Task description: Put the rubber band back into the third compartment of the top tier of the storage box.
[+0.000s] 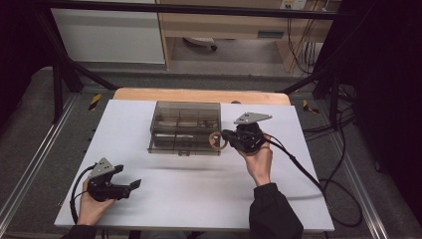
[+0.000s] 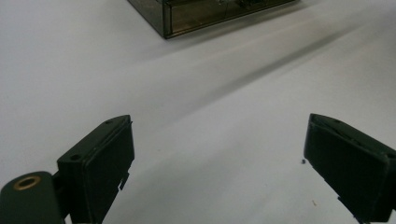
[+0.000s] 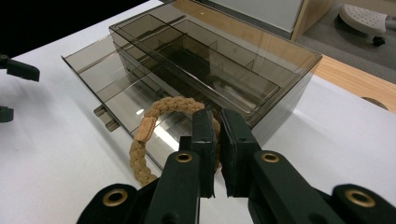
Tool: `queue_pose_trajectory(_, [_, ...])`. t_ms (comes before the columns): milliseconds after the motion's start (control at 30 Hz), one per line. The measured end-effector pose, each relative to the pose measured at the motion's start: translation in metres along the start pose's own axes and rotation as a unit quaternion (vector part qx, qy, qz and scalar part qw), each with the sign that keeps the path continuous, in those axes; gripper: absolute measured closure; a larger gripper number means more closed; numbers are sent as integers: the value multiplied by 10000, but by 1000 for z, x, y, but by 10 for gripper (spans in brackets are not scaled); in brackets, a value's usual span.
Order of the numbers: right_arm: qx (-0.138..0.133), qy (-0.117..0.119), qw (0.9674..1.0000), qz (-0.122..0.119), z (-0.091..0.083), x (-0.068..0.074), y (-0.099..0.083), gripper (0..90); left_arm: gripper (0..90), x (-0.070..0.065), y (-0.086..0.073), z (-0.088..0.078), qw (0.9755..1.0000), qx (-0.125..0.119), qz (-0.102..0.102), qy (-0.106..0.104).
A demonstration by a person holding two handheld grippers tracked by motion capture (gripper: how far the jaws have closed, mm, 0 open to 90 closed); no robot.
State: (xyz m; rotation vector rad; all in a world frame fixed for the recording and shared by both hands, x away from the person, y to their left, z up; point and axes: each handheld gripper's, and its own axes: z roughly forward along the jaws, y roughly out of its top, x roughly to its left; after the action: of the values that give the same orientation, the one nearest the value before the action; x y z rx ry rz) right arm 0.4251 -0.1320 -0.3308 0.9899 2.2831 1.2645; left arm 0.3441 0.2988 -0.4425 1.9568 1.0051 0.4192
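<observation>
Item one: my right gripper, held in my right hand at the right front corner of the box, jaws closed nearly together on a tan braided bracelet; the loop hangs out to the side of the jaws, over the edge of the box's lower drawer, which stands pulled out. Item two: the box itself, smoky clear plastic with divided compartments, sitting toward the far middle of the white table. Item three: my left gripper, in my left hand near the table's front left corner, well apart from the box, jaws spread wide with nothing between them, only bare tabletop beneath. Item four: a black cable trailing from the right gripper off the table's right side.
</observation>
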Motion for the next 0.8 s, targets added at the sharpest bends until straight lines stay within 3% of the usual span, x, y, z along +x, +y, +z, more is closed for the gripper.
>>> queue_pose_trajectory(500, [49, 29, 9999, 96, 33, 0, -2, 849, 81, 0, 0, 0, 10000, -5, -8, -7])
queue_pose_trajectory(800, [47, -6, 9999, 90, 41, 0, -2, 849, 81, 0, 0, 0, 10000, 1, -12, -9])
